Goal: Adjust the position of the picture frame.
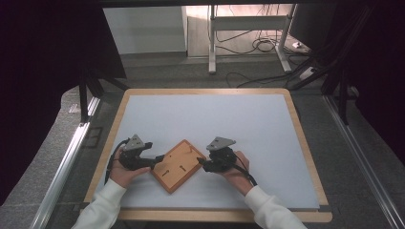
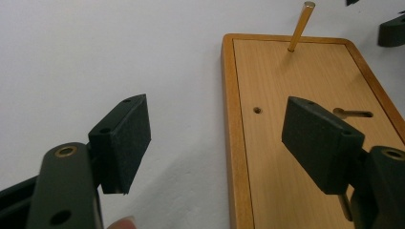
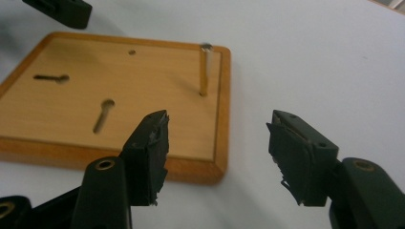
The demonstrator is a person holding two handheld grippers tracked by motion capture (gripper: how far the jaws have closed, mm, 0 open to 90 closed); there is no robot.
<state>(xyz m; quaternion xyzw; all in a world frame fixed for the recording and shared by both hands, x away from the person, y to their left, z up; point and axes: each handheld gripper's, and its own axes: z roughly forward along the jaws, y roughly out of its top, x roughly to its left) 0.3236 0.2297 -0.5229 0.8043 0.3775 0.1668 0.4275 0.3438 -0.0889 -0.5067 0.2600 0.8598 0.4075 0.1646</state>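
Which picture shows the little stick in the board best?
The right gripper view: the peg stands whole, close, upright near the board corner. The left gripper view shows it at the top edge. In the high view it is too small to tell.

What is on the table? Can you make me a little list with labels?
surface: white table top with a wooden rim
main thing: wooden board, lying flat and turned cornerwise
on the board: one upright peg, a small round hole, two keyhole slots
left gripper: jaws open, straddling the board's edge
right gripper: jaws open at the board's corner, nothing between them
hands: one on each gripper, white sleeves
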